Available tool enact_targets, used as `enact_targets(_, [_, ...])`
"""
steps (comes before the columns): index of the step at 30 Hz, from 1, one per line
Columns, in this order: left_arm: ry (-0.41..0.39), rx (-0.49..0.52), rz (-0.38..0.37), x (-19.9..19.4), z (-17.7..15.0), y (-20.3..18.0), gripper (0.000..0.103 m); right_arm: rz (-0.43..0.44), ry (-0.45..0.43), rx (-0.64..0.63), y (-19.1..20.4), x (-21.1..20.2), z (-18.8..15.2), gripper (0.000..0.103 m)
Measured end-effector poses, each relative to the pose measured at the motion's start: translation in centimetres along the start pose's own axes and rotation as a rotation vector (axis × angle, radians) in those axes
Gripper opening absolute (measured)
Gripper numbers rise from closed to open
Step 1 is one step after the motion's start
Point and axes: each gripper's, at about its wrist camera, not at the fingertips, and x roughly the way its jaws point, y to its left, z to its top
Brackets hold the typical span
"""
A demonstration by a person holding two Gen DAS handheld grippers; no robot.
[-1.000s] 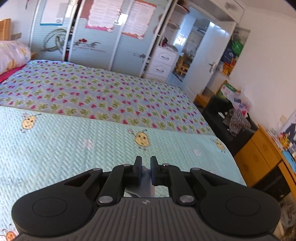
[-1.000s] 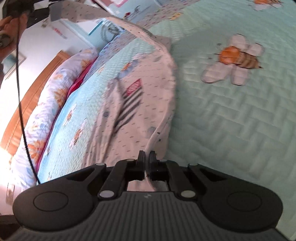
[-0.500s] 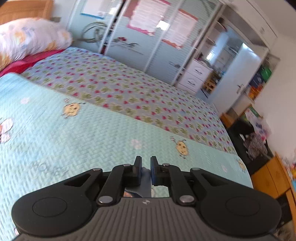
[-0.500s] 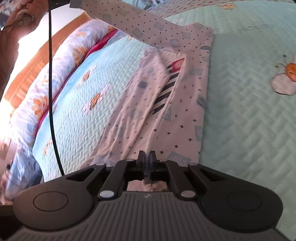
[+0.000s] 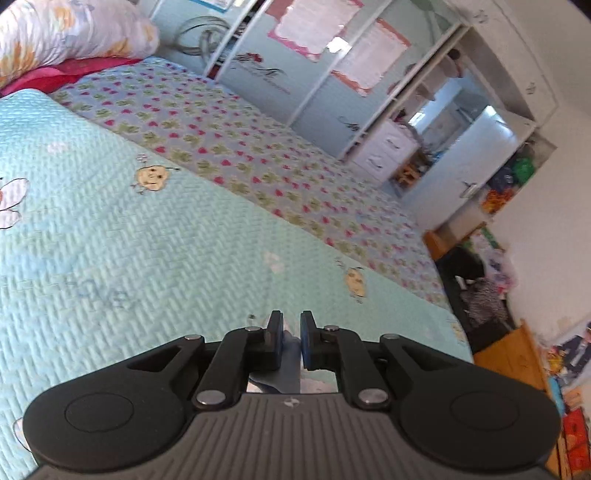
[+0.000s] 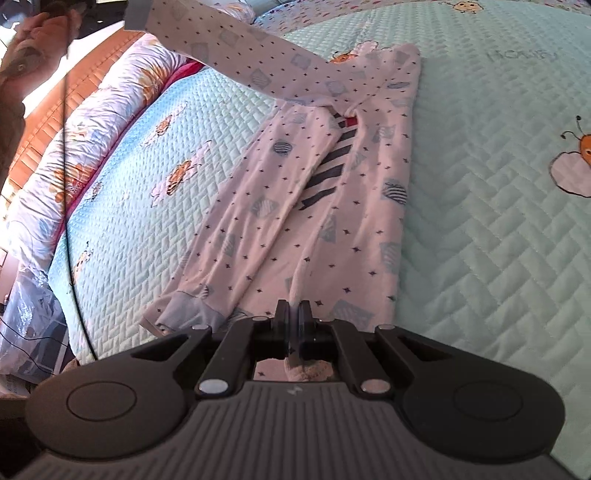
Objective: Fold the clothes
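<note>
A pink patterned shirt [image 6: 332, 206] lies lengthwise on the bed [image 6: 498, 229], its body along the mint quilt with one sleeve already laid over the front and its blue cuff [image 6: 192, 314] near the bed's near edge. The right gripper [image 6: 294, 325] is clenched on the shirt's hem at that near edge, apparently pinning that end down so the cloth stays taut and square while the other end is handled. The other sleeve [image 6: 236, 51] stretches up off the bed toward the far left corner of the right wrist view, where a hand [image 6: 40, 40] holds the other tool. In the left wrist view, the left gripper [image 5: 291, 338] is nearly closed on a bit of pale blue cloth, most likely that sleeve's cuff, held above the quilt. Holding it high keeps the sleeve straight, likely so it can be carried across the chest and laid flat as the next fold. A pillow [image 5: 66, 33] sits at the headboard end.
</note>
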Motion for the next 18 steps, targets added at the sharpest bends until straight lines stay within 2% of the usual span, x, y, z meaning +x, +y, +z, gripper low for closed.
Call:
enact_targets(8, [-0.056,-0.006,-0.081,-3.2,0.1,-2.1,0.009,-0.014,-0.002,0.024,-1.7,-1.2,-0.7,0.004])
enact_targets(14, [-0.034,-0.02,0.022,-1.9,-0.7,-0.6,0.009,-0.007,-0.006,0.017,-1.4,-1.1,-0.8,0.004])
enact_targets(18, [0.024,0.013,0.068,0.2,-2.8,1.7,0.009,-0.005,0.0,0.018,-1.2,-0.4,-0.7,0.004])
